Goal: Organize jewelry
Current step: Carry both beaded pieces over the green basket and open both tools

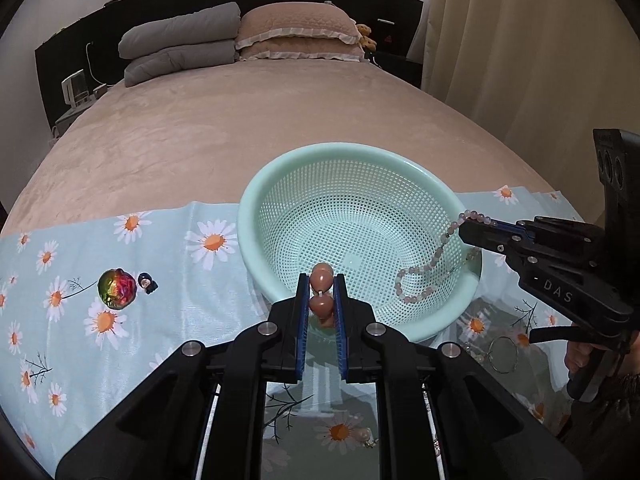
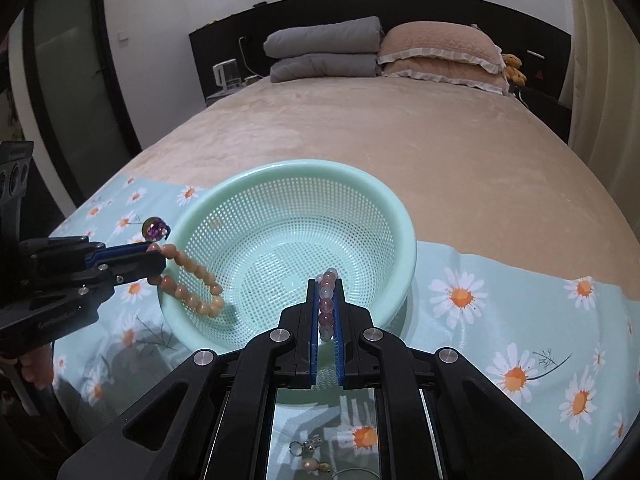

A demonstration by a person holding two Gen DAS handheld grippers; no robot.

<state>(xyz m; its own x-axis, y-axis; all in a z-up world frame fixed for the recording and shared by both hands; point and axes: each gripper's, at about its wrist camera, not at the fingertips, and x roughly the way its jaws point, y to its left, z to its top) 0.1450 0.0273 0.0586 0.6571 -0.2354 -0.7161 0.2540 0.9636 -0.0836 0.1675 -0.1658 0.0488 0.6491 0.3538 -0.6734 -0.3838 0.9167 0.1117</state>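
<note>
Basket (image 1: 404,168), mint green plastic with perforated walls, sits on a daisy-print cloth (image 1: 168,240) spread over the foot of a bed (image 1: 248,120). Nothing lies loose on its floor; two bracelets hang into it from the grippers.

Left gripper (image 1: 321,294): fingers closed narrowly, clamped on a peach bead bracelet (image 2: 192,284). The loop droops over the near-left rim, its lower beads against the inside wall.

Right gripper (image 2: 327,304): fingers likewise nearly together, gripping a pink and white bead bracelet (image 1: 430,264). This strand hangs over the right rim, its lower loop lying on the mesh.

On the cloth left of the basket: an iridescent round ornament (image 1: 117,288) with a small dark figurine (image 1: 147,282) just beside it. Near the front edge, a thin wire ring (image 1: 503,354) and a pearl piece (image 2: 309,465) lie on the cloth, well outside the basket.
</note>
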